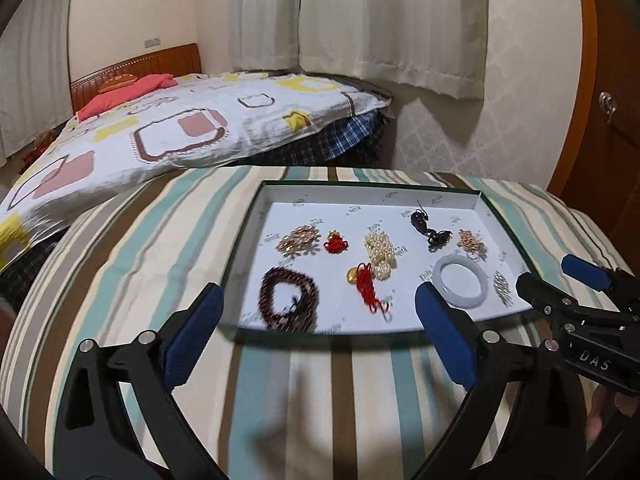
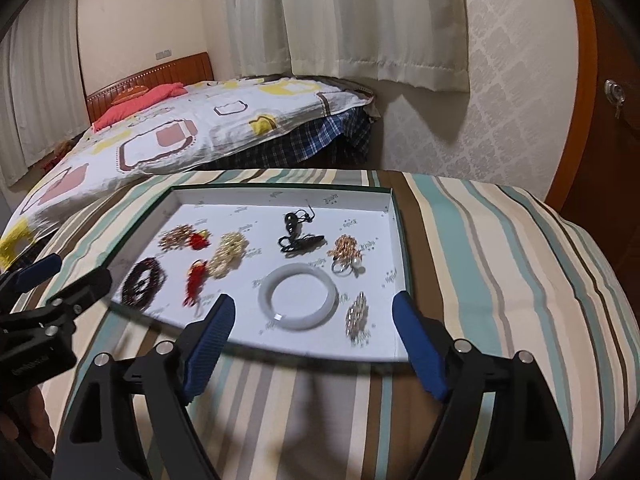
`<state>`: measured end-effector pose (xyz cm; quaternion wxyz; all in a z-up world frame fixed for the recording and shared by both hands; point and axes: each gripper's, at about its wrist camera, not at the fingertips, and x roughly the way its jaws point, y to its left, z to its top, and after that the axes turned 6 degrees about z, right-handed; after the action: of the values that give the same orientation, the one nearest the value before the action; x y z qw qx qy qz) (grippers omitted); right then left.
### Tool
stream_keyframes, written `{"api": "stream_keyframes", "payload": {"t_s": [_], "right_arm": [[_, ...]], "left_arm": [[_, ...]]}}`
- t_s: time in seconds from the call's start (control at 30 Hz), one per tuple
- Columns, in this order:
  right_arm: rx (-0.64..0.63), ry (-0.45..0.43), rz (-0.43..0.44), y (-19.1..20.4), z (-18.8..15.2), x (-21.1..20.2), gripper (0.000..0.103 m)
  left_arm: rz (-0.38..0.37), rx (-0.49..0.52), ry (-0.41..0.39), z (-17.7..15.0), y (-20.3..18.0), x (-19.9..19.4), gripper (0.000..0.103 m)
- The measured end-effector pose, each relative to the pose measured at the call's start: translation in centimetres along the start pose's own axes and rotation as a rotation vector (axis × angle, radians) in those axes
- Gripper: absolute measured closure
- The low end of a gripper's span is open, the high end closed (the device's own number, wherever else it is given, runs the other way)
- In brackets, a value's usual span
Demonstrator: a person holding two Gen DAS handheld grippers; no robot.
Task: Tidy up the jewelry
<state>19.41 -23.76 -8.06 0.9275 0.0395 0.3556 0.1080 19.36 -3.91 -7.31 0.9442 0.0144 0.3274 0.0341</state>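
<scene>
Both tongs, left (image 1: 318, 334) and right (image 2: 314, 344), gape empty at lower frame; a careless reach could tangle the red tassel (image 1: 368, 286) with the pearls (image 1: 380, 250).

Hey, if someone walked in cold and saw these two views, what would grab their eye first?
Probably the shallow white tray on the striped cloth, with jewelry spread across it in separate little heaps. The pale bangle stands out near the tray's front edge, and the dark red bead bracelet at the front left. Both the left gripper and right gripper hover open and empty just short of the tray.
</scene>
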Motion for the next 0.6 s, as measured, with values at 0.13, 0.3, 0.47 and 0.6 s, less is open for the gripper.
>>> {"api": "stream_keyframes", "payload": {"t_s": [0.13, 0.3, 0.47, 0.6], "right_arm": [[0.003, -0.014, 0.001, 0.6, -0.9, -2.3, 0.023], [-0.004, -0.043, 0.003, 1.4, -1.5, -5.3, 0.023], [-0.021, -0.09, 0.0, 2.3, -1.5, -8.8, 0.022], [-0.022, -0.137, 0.002, 3.0, -1.5, -11.8, 0.021]], "left_arm": [[0.001, -0.022, 0.005, -1.2, 1.2, -2.8, 0.007], [0.023, -0.041, -0.016, -1.8, 2.3, -6.2, 0.006], [0.046, -0.055, -0.047, -2.0, 3.1, -9.9, 0.004], [0.067, -0.06, -0.092, -1.7, 3.4, -12.8, 0.004]]}}
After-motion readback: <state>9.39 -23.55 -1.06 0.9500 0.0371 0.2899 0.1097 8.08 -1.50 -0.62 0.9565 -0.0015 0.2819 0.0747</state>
